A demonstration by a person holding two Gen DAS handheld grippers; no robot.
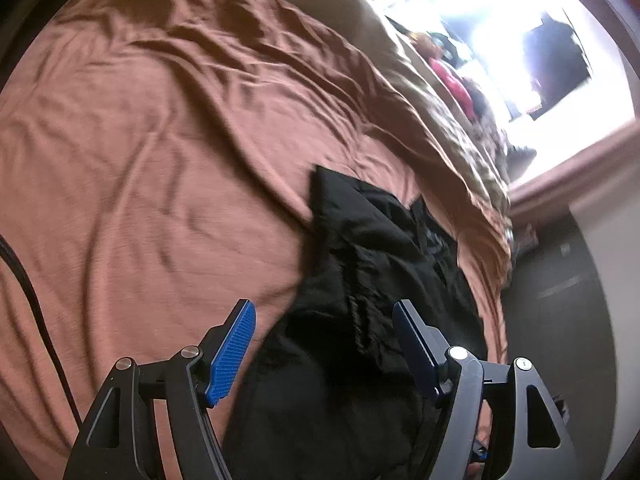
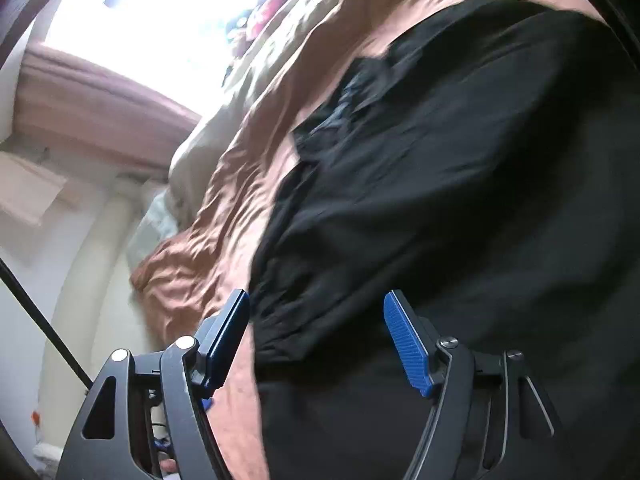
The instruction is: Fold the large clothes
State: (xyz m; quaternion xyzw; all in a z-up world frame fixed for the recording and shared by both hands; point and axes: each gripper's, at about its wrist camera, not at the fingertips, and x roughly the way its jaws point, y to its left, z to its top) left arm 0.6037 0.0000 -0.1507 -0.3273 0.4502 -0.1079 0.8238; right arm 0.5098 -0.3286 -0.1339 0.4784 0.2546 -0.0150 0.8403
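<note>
black garment on the bed, both grippers spread wide

a crumpled black garment (image 1: 360, 280) lies on a bed covered by a wrinkled rust-brown sheet (image 1: 140, 140), near the bed's side edge. the left gripper (image 1: 324, 344) hangs over the garment's near end, its blue-padded fingers (image 1: 232, 350) spread wide with nothing between them. the right gripper (image 2: 316, 340) sits over the same black garment (image 2: 440, 200), fingers equally wide and gripping nothing. an olive blanket (image 1: 400, 60) is bunched along the far edge of the bed, under a bright window (image 1: 500, 40).
</note>
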